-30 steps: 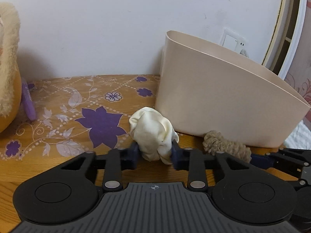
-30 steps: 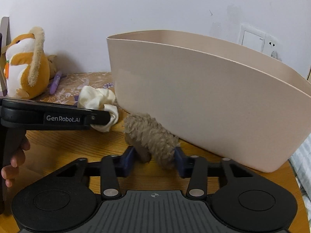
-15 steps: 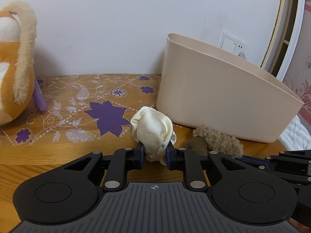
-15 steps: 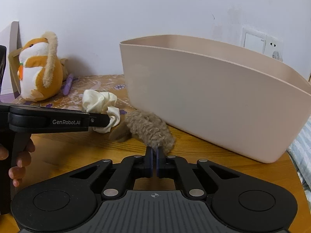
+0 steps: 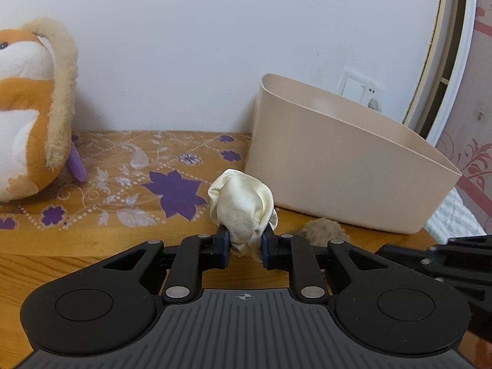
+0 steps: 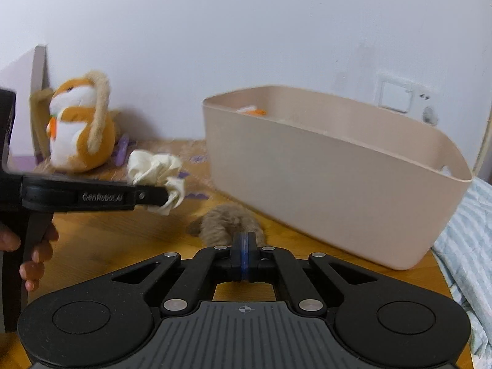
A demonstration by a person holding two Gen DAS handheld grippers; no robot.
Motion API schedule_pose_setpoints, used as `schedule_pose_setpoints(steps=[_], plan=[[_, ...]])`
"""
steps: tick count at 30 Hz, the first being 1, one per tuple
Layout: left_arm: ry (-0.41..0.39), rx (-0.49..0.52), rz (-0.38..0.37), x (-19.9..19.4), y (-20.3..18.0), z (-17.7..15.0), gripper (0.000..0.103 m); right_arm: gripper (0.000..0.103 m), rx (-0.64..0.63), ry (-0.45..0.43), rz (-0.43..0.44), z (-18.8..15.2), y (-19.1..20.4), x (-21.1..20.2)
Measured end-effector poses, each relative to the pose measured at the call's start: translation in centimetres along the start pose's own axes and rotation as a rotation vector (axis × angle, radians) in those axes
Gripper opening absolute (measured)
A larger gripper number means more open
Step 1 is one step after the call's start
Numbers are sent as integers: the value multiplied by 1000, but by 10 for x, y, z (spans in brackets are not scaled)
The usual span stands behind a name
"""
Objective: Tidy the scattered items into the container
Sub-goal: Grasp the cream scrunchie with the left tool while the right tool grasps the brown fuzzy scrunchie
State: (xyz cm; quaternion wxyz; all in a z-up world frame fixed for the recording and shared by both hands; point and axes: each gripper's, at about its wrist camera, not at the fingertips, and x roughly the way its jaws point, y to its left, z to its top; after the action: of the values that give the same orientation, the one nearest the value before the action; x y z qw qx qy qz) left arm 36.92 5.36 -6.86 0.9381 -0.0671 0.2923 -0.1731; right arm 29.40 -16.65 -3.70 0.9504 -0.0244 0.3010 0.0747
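Cream scrunchie (image 5: 243,209) bunched and lifted, brown fuzzy scrunchie (image 6: 229,223) beside the beige container (image 6: 332,178).

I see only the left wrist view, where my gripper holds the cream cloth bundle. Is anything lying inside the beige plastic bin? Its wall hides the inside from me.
Observer: Yes. In the right wrist view, a small orange and white item lies inside the beige plastic bin, near its far left end.
Operator: And the right gripper, is it open?
Observer: No, its jaws are shut. The brown fuzzy scrunchie sits right at their tips; I cannot tell whether any of it is pinched.
Operator: Does my cream cloth bundle touch the bin?
Observer: No. It hangs from the left gripper, apart from the bin wall, to its left.
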Motion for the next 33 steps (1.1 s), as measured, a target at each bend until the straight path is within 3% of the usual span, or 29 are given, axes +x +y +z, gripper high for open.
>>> schedule_pose_setpoints(steps=[3, 5, 8, 9, 14, 18, 20, 22, 23, 25, 33], plan=[[4, 7, -15, -1, -1, -2, 19, 4, -6, 7, -10, -5, 0, 3], [6, 12, -20, -2, -2, -2, 19, 13, -24, 4, -1, -6, 3, 3], [12, 12, -25, 0, -3, -2, 19, 54, -58, -15, 23, -4, 10, 2], [15, 11, -27, 0, -3, -3, 19, 60, -71, -29, 22, -3, 14, 1], [28, 16, -30, 2, -4, -5, 19, 72, -105, -21, 18, 5, 24, 13], [34, 24, -37, 2, -5, -7, 19, 65, -84, 36, 27, 8, 23, 33], [35, 24, -37, 1, -6, -7, 19, 40, -61, 73, 35, 7, 21, 42], [37, 27, -40, 1, -6, -8, 19, 31, -43, 74, 34, 5, 19, 46], [38, 30, -41, 1, -7, -8, 19, 19, -33, 75, 38, 5, 18, 46], [40, 33, -41, 1, -7, -9, 19, 12, -19, 75, 35, 5, 16, 46], [30, 38, -52, -2, -12, -11, 19, 11, 4, 54, 23, -5, 6, 31]])
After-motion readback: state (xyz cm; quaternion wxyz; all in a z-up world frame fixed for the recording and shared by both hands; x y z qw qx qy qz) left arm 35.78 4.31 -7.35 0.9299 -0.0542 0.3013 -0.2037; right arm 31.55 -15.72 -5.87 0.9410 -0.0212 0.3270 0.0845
